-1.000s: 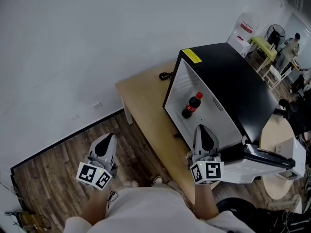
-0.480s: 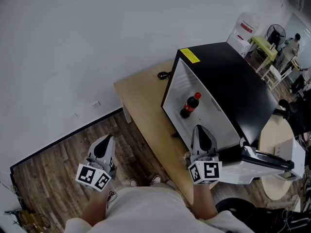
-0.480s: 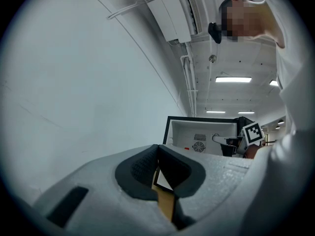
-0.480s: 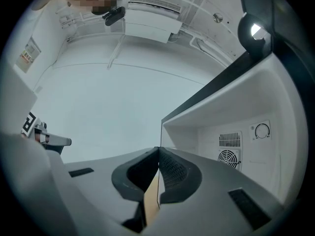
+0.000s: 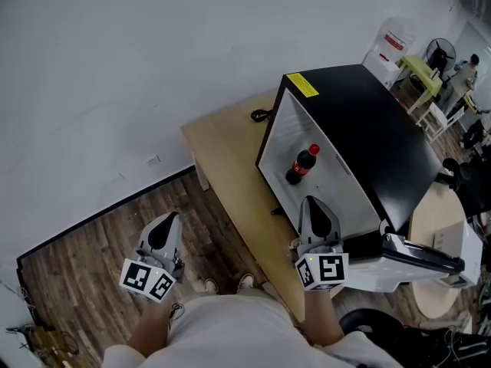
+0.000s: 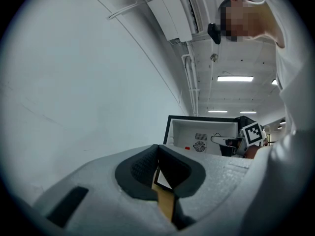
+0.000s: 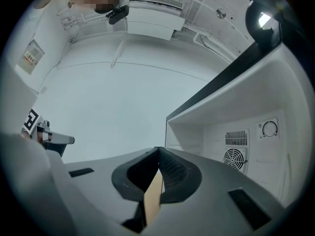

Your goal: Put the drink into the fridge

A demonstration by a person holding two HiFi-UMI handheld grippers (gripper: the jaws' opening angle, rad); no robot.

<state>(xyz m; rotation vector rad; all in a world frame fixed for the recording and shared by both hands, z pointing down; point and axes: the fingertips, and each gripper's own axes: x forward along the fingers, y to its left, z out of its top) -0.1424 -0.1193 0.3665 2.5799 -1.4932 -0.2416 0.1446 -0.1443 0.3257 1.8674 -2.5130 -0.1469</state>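
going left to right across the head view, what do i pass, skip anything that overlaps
left hand-held gripper → wooden table → cola bottle → round side table

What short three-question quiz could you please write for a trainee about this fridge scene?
1. True or false: the cola bottle stands inside the open fridge.
2. Pick one: the right gripper is A) shut on the bottle, B) shut and empty, C) wide open.
3. Fill in: the fridge sits on a wooden ____.

Key: 1 true; 2 B; 3 table.
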